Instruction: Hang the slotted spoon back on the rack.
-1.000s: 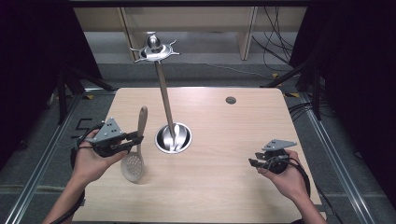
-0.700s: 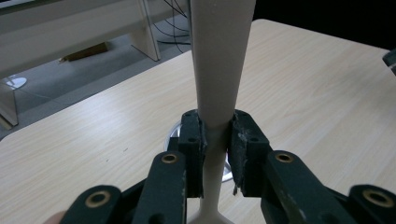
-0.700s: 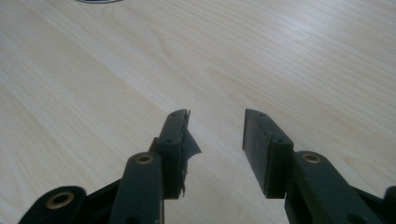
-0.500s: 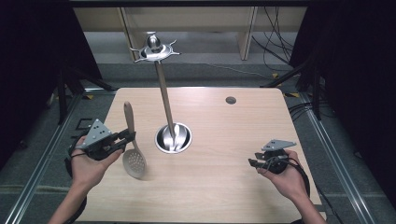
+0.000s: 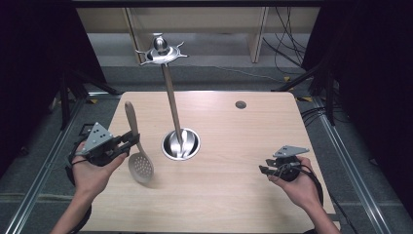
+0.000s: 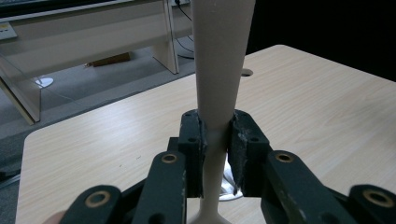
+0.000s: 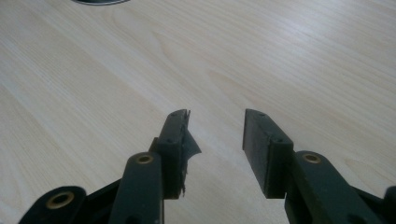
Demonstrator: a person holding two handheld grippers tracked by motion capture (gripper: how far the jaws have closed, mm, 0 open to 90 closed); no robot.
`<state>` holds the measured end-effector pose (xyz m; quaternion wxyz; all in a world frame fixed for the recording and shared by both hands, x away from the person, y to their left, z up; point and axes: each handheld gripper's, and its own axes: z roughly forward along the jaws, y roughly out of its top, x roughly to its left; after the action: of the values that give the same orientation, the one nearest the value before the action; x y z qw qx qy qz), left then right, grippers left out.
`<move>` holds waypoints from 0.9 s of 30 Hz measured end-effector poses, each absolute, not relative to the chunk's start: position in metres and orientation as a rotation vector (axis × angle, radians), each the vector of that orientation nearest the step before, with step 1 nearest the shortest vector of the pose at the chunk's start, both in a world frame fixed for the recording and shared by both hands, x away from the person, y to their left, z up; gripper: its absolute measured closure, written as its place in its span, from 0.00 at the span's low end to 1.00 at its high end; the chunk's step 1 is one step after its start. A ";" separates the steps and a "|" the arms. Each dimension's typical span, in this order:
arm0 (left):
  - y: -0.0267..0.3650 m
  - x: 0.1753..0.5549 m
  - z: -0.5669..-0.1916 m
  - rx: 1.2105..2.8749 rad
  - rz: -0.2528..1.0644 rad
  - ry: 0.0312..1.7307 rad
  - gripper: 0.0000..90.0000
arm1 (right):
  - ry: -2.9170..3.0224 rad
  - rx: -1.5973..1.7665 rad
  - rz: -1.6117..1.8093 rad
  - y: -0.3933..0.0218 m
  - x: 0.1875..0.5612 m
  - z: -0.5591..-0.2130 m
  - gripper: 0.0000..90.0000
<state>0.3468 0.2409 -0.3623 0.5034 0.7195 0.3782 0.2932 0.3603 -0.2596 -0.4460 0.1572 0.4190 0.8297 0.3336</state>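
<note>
A beige slotted spoon (image 5: 140,167) hangs with its perforated head down, just above the table (image 5: 234,146), and its handle points up and slightly left. My left gripper (image 5: 130,141) is shut on the neck of that handle. In the left gripper view the spoon's handle (image 6: 219,56) rises between the pads, which press on it from both sides of my left gripper (image 6: 215,135). A metal utensil stand (image 5: 168,83) rises from a round base (image 5: 181,145) to a hooked crown, right of the spoon. My right gripper (image 5: 265,170) stands open near the table's right front with nothing between its jaws (image 7: 215,123).
A small round cable hole (image 5: 240,104) lies in the tabletop at the back right. Wooden shelving legs and cables (image 5: 287,44) are on the floor beyond the table. Dark curtains flank both sides.
My left hand has drifted left with the spoon, and the handle's top has swung from right of upright to a slight leftward lean. The right gripper has kept still.
</note>
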 end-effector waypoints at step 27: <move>0.235 0.352 -0.346 1.704 0.731 0.909 0.83 | 2.366 1.187 0.958 -0.261 0.361 -0.447 0.67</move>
<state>0.3515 0.2353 -0.3459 0.5127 0.7086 0.3778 0.3038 0.3605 -0.2615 -0.4466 0.1624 0.4160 0.8294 0.3357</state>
